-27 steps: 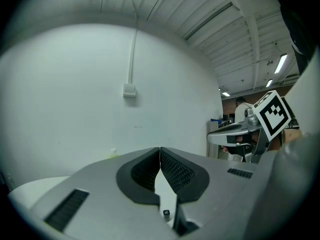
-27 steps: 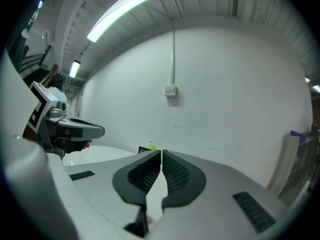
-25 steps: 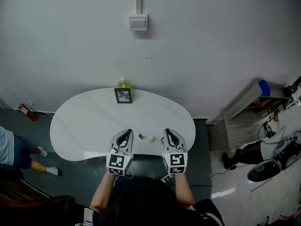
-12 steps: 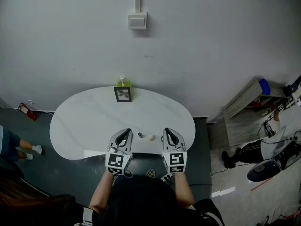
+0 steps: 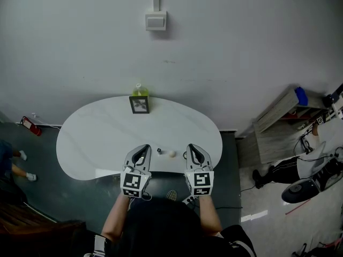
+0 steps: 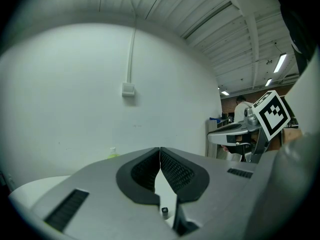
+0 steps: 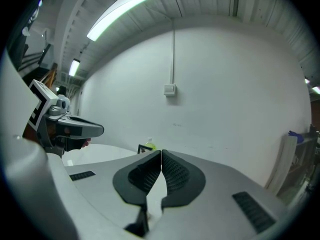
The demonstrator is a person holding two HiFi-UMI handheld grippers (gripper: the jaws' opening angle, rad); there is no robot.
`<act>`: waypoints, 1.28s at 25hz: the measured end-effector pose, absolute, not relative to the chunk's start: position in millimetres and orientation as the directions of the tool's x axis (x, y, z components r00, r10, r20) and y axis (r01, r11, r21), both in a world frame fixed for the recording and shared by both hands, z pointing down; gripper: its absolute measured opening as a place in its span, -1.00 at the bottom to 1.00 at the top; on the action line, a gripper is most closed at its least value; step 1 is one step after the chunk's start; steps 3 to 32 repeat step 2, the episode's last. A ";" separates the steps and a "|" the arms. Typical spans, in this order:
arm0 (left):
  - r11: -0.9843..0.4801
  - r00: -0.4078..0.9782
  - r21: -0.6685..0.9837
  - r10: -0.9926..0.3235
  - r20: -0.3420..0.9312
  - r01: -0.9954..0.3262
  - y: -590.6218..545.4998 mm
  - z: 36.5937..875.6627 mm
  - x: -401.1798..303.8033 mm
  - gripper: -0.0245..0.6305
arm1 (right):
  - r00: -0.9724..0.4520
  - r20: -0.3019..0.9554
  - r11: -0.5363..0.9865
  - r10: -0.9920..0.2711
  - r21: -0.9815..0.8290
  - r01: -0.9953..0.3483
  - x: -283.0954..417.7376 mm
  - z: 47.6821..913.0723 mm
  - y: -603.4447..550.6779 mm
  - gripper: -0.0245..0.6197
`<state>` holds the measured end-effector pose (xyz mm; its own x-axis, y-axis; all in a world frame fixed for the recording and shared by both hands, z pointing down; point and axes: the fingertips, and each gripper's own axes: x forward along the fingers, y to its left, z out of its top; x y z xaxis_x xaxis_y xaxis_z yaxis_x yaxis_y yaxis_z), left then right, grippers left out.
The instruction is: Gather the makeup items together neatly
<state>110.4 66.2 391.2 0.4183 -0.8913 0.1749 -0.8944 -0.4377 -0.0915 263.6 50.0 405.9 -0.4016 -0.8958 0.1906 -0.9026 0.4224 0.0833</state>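
2 small makeup items, a dark cap-like piece [image 5: 159,151] and a pale round piece [image 5: 171,155], lay near each other but apart by the front edge of the white table [image 5: 96,138], between the left gripper [image 5: 142,150] and the right gripper [image 5: 192,149]. Both grippers were clenched on nothing, jaws meeting. The 2 looked almost gathered, and a final nudge together seemed left. At the far edge a picture frame [image 5: 140,105] stood before a bottle [image 5: 140,91] of yellow-green liquid, the only container seen.
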 end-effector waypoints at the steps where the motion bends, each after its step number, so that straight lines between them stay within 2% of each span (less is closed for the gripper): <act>1: -0.438 0.419 -0.091 -0.891 0.174 -0.895 66.8 391.2 110.6 -0.86 | -0.400 0.189 0.420 -0.897 0.081 -0.904 263.9 405.5 50.3 -0.82; 32: -0.438 0.419 -0.090 -0.891 0.174 -0.895 67.4 391.2 110.7 -0.86 | -0.398 0.187 0.418 -0.898 0.079 -0.905 264.1 405.0 50.6 -0.82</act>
